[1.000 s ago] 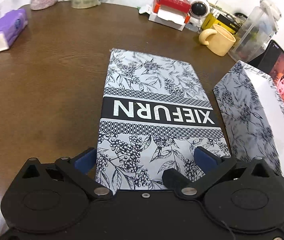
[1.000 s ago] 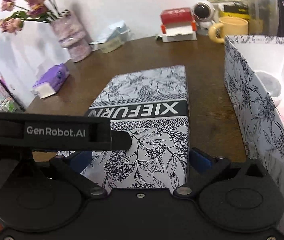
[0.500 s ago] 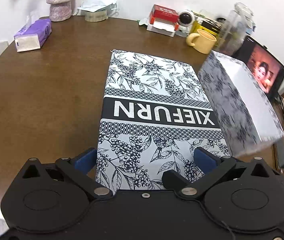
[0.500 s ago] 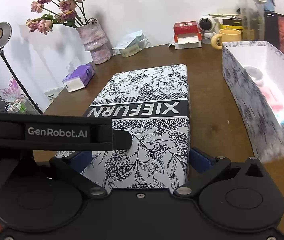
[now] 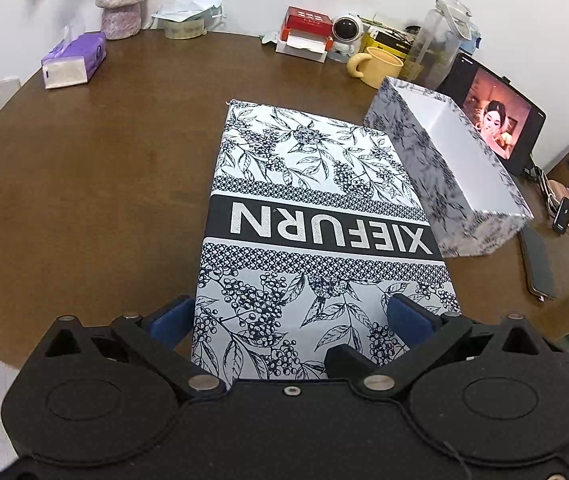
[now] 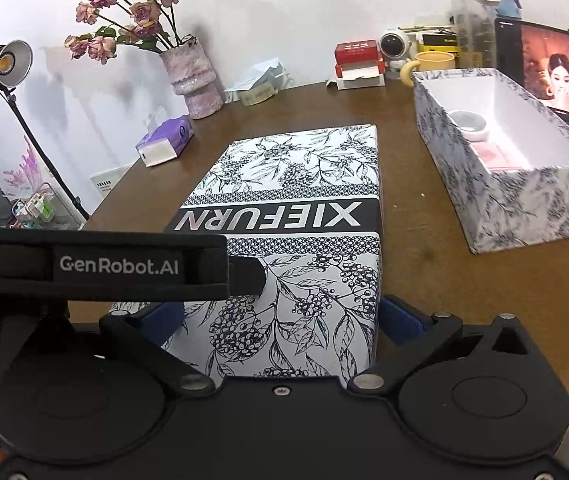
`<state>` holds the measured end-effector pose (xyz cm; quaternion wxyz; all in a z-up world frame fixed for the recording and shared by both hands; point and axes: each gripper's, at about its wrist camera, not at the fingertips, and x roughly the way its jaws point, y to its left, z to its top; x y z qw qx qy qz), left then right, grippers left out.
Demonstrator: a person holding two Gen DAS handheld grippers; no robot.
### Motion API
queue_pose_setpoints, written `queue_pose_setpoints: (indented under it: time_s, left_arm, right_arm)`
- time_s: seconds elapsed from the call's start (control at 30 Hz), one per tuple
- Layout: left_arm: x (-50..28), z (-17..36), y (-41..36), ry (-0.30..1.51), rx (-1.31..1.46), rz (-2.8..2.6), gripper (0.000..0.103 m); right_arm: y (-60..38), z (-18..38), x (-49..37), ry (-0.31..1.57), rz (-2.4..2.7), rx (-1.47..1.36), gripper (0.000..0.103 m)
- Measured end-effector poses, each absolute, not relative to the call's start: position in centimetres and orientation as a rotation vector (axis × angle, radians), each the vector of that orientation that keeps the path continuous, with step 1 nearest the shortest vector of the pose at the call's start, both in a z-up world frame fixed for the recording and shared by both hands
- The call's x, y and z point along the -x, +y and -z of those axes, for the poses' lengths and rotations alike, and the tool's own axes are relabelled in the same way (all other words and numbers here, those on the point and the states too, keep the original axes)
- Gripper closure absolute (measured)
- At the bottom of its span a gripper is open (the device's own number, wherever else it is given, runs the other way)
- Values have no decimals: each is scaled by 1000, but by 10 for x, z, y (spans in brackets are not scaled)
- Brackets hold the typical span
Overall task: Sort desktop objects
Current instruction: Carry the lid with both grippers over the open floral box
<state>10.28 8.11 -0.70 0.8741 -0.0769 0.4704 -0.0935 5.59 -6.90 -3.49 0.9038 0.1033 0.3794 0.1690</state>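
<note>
Held at its near end between the spread blue pads of both the left gripper (image 5: 290, 320) and the right gripper (image 6: 282, 320): a flat rectangular black-and-white floral cardboard lid (image 5: 308, 216), long axis straight ahead from the jaws. Pinched or merely flanked — cannot tell. Right of the lid, apart from it on the brown wooden table (image 5: 84, 184): the matching open floral box (image 6: 524, 200), nearer the right gripper, already containing small items.

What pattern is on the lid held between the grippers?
The lid: black-and-white leaves and berries, with a black band reading XIEFURN. Clearest in the left wrist view.
</note>
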Motion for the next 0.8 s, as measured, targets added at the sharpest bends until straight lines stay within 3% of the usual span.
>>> queue_pose_setpoints:
  time_s: [0.8]
  left_arm:
    - [4,8,-19,962,191,96,1]
  right_arm:
    - [-195,33,41,780,-429,-201,0]
